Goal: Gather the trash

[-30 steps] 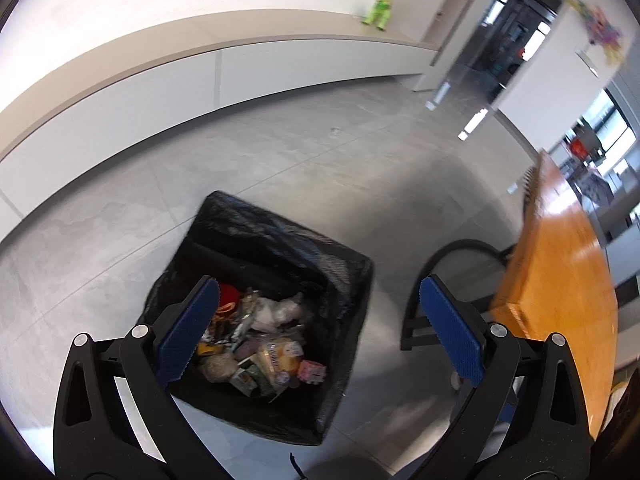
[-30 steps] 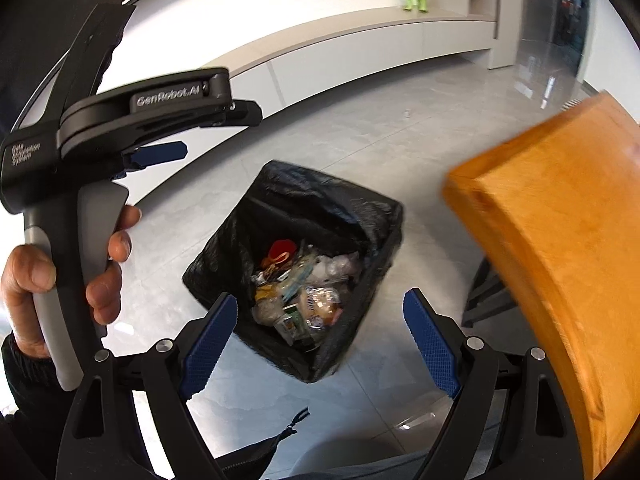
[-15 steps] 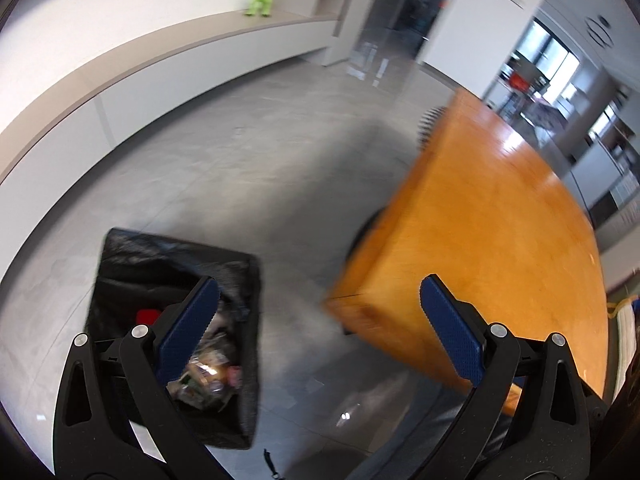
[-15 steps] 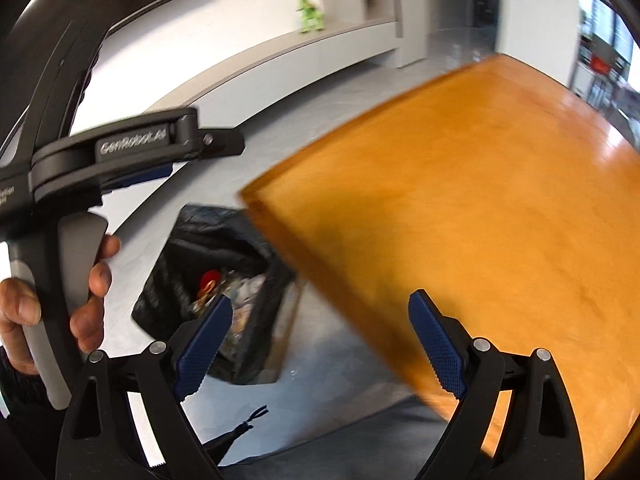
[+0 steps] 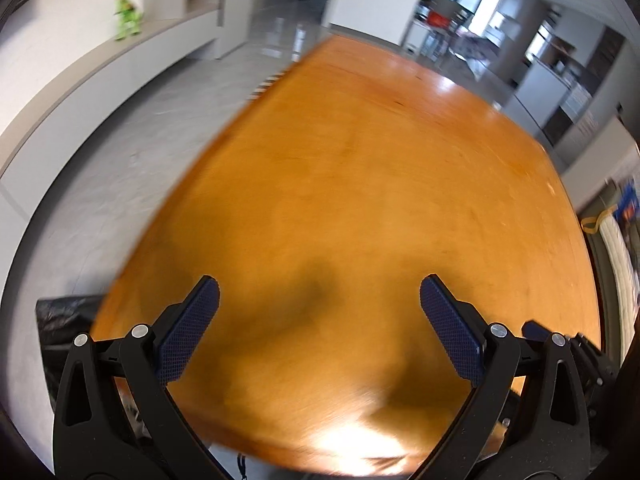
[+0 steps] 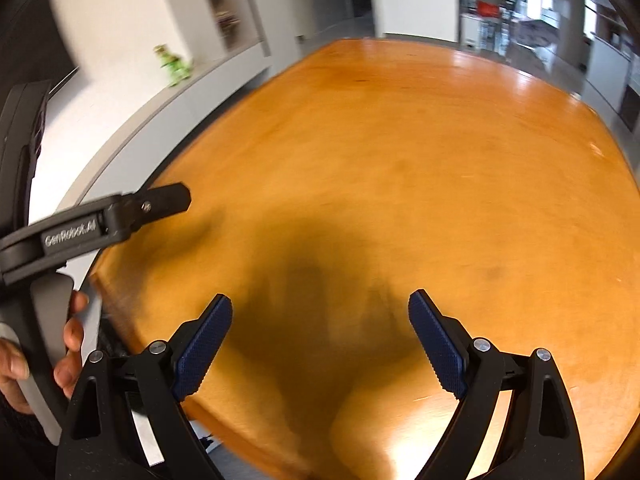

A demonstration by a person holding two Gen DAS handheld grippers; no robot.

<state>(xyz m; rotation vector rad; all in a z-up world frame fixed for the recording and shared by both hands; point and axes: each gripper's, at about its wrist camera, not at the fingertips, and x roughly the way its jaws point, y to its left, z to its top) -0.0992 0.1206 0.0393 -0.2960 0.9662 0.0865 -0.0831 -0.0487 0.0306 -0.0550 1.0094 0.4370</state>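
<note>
Jaws of both grippers stand wide apart with nothing between the blue pads. The left gripper [image 5: 320, 296] and right gripper [image 6: 320, 312] each hang over bare tabletop. The task's thing — a black trash bag [image 5: 60, 316] — shows only as 1 dark corner at the lower left of the left wrist view, outside and behind the left pad, beyond the edge of the orange wooden table [image 5: 360, 200]. In the right wrist view, a hand [image 6: 68, 344] grips the left gripper's handle. A green toy figure [image 5: 127, 20] stands on a white ledge [image 5: 80, 76] — blurred.
</note>
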